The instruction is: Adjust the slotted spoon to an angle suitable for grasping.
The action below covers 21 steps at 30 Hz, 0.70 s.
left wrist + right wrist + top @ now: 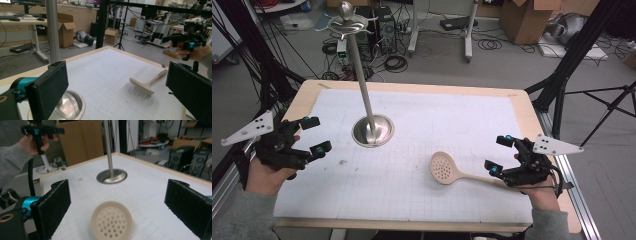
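Observation:
A beige slotted spoon [443,167] lies flat on the white mat, its handle running right toward my right gripper [498,154]. That gripper is open just above the handle's end; in the right gripper view the perforated bowl [111,221] lies low between the wide-apart jaws, untouched. My left gripper [314,135] is open and empty at the mat's left edge, beside the metal stand [372,131]. In the left gripper view the spoon [146,83] lies far ahead and the stand's round base [70,106] is close by.
The stand's thin pole [359,70] rises from its round base to a hooked top [347,22]. The white gridded mat [452,115] covers most of the wooden table [524,107]. Tripod legs, cables and boxes are on the floor beyond.

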{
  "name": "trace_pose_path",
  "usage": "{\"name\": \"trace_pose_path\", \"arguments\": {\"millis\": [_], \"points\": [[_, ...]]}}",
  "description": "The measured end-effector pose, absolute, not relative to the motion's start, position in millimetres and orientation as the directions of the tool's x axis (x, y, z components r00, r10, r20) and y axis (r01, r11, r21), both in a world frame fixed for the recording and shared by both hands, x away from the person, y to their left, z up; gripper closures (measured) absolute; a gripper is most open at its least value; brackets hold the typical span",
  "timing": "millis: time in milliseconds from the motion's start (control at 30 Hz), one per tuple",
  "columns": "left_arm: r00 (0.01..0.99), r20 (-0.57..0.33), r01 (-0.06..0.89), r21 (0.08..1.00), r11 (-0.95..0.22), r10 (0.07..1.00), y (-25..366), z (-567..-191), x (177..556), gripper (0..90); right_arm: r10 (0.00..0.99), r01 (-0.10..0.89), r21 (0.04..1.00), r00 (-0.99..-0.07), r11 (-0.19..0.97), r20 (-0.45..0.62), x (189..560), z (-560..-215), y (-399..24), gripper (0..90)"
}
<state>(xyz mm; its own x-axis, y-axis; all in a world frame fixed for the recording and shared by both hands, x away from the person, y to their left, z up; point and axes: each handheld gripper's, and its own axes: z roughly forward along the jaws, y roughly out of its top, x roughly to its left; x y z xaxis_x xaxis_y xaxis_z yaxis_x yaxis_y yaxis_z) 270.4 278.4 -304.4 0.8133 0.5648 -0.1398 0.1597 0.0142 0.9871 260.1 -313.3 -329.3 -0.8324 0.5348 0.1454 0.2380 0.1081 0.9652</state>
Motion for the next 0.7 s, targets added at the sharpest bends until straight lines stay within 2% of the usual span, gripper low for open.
{"name": "trace_pose_path", "arguments": {"millis": [233, 267, 300, 333, 400, 433, 467, 533, 567, 633, 700], "points": [[0.814, -0.132, 0.156, 0.988, 0.007, 0.566, 277.3, -306.7, 271.6, 4.7, 0.530, 0.272, 0.953, -0.832, 0.133, 0.163, 260.4, -344.1, -316.3, 28.8], [0.814, -0.132, 0.156, 0.988, 0.007, 0.566, 277.3, -306.7, 271.6, 4.7, 0.530, 0.272, 0.953, -0.832, 0.133, 0.163, 260.4, -344.1, -316.3, 28.8], [0.816, -0.129, 0.154, 0.988, 0.003, 0.563, 276.5, -306.9, 271.7, 4.7, 0.529, 0.263, 0.956, -0.834, 0.131, 0.157, 258.5, -346.6, -318.4, 37.9], [0.818, -0.129, 0.155, 0.988, 0.001, 0.561, 275.5, -307.1, 271.7, 4.7, 0.529, 0.263, 0.956, -0.834, 0.131, 0.157, 258.5, -346.6, -318.4, 37.9], [0.818, -0.128, 0.156, 0.988, -0.003, 0.561, 273.5, -307.9, 271.7, 4.7, 0.537, 0.277, 0.954, -0.826, 0.118, 0.173, 257.7, -351.4, -322.2, 46.3], [0.819, -0.123, 0.156, 0.988, -0.010, 0.560, 273.2, -308.3, 272.0, 4.7, 0.537, 0.277, 0.954, -0.826, 0.118, 0.173, 257.7, -351.4, -322.2, 46.3], [0.819, -0.122, 0.157, 0.987, -0.015, 0.561, 272.7, -309.4, 272.4, 4.7, 0.537, 0.287, 0.951, -0.823, 0.114, 0.184, 257.0, -355.3, -324.4, 53.7], [0.818, -0.124, 0.161, 0.987, -0.017, 0.562, 272.7, -310.4, 272.9, 4.7, 0.543, 0.287, 0.951, -0.820, 0.116, 0.181, 255.0, -359.8, -325.6, 60.3], [0.818, -0.124, 0.161, 0.987, -0.017, 0.562, 272.7, -310.4, 272.9, 4.7, 0.543, 0.287, 0.951, -0.820, 0.116, 0.181, 255.0, -359.8, -325.6, 60.3], [0.817, -0.127, 0.165, 0.986, -0.016, 0.563, 273.4, -311.7, 273.8, 4.7, 0.568, 0.272, 0.953, -0.809, 0.135, 0.150, 250.9, -367.2, -325.5, 71.0], [0.816, -0.130, 0.167, 0.986, -0.015, 0.564, 273.9, -312.0, 273.7, 4.7, 0.574, 0.269, 0.952, -0.807, 0.142, 0.142, 250.1, -369.6, -325.7, 73.1]]}}
